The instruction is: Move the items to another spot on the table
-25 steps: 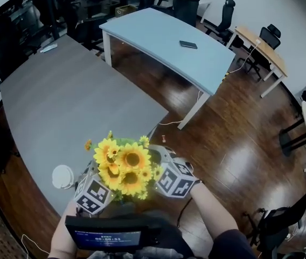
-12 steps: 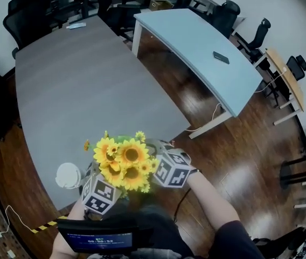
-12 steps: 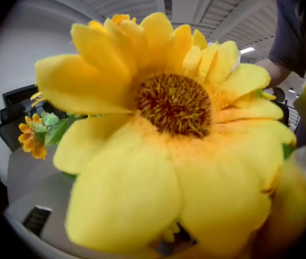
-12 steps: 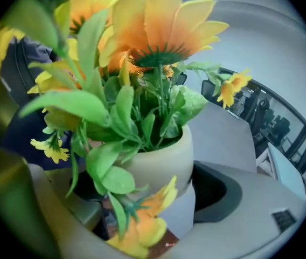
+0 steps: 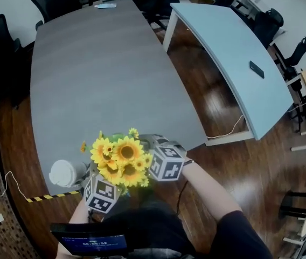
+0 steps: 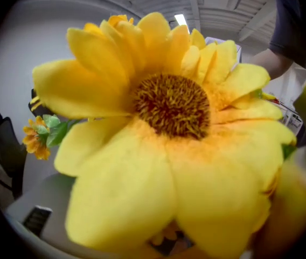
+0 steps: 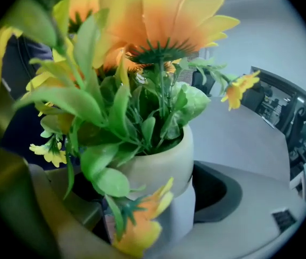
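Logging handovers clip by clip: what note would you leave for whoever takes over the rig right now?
Left gripper: tucked in beside the sunflowers, which fill its view, so its jaw state cannot be told.
Right gripper: the flower pot is between its jaws and seems to be gripped.
Things: the pot is at the near edge of the grey table, between both grippers. Whether its base rests on the table cannot be told. A white cup stands on the table just left of it.
Done: pot in hand.
Left: set the pot down at its new spot and release, then probably move the cup.
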{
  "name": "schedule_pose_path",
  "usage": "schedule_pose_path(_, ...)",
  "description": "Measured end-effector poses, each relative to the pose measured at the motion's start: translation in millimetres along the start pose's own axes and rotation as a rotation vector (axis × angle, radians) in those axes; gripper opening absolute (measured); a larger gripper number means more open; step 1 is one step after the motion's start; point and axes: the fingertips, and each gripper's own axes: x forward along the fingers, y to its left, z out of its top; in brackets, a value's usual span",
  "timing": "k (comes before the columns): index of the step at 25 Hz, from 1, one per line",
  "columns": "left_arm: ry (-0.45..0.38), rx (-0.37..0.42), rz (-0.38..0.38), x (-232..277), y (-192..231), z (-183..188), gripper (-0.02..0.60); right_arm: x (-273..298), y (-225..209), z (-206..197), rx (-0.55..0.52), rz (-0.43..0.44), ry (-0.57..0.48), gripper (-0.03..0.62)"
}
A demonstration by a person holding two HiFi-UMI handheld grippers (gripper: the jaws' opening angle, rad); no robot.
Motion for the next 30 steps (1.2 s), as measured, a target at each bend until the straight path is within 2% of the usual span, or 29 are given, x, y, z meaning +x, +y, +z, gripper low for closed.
schedule_pose_path(7, 0.064, -0.131, 0.124, 18.1, 23.9, -19.7, 0.380, 35.2, -21.6, -1.2, -0.116, 0.125, 0.010, 0.471)
schedule_pose_path(13, 0.103, -0.187, 0.200, 30.3, 29.9, -35.0, 0.370, 55.8, -28.6, -9.1, -0.145, 0.167, 0.009, 0.471)
schedule_pose_path(18, 0.094, -0.198, 0.194, 31.2, 37.1, -44.1, 0.347, 69.2, -31.2, -12.9, -0.073, 0.200, 0.013, 0.477)
schedule_pose_path(24, 0.089, -0.194, 0.179, 31.3, 37.6, -49.5, 0.332, 72.3, -27.3, -16.1, -0.036, 0.182, -0.001, 0.477)
schedule_pose_path(30, 0.082, -0.193, 0.170, 26.5, 33.5, -53.0, 0.325, 73.6, -23.0, -15.3, -0.046, 0.174, -0.008, 0.476)
